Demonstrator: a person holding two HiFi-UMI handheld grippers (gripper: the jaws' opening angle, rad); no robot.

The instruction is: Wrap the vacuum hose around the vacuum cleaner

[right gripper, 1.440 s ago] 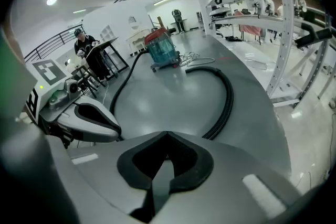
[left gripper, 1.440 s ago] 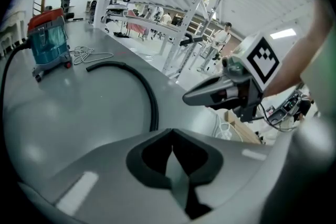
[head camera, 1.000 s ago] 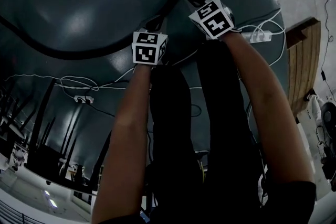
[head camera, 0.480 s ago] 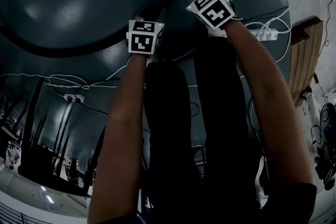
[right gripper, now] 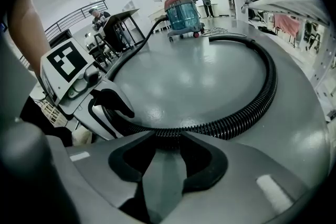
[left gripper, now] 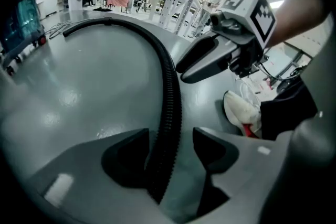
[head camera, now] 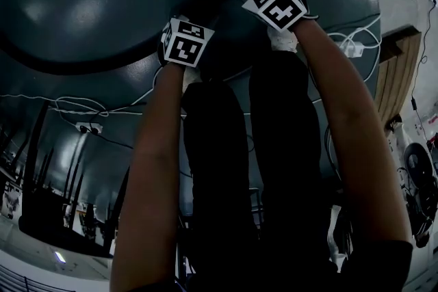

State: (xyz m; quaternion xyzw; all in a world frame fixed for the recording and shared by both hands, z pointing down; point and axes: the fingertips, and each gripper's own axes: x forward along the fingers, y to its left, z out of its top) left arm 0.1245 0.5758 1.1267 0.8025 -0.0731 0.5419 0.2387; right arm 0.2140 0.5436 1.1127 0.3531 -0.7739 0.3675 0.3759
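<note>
Between the jaws of your left gripper [left gripper: 171,135] lies the black ribbed vacuum hose [left gripper: 171,81], running lengthwise down the gap. Those jaws have just been opening and stand apart. The hose sits close to the left one and there is free space at the right one, so nothing is clamped.

At your right gripper [right gripper: 168,135] the jaws have also just been opening and stand apart. The hose crosses sideways at their tips, unpinched.

Both grippers point steeply down at the glossy grey floor [left gripper: 73,86], side by side, just ahead of your black trouser legs [head camera: 219,161]. A white shoe [left gripper: 242,113] with a red edge rests on the floor just right of your left gripper's jaws. A white power strip [head camera: 354,48] with white cables lies near your right forearm.

From your jaws the hose lies on the floor in a wide loop, bending round to the right and back into the distance.

Well apart from you, at the far end of that loop, stands the vacuum cleaner [right gripper: 183,14], a red-topped canister with a clear bluish body. A seated person [right gripper: 97,17] is at a dark table [right gripper: 122,14] further left.
</note>
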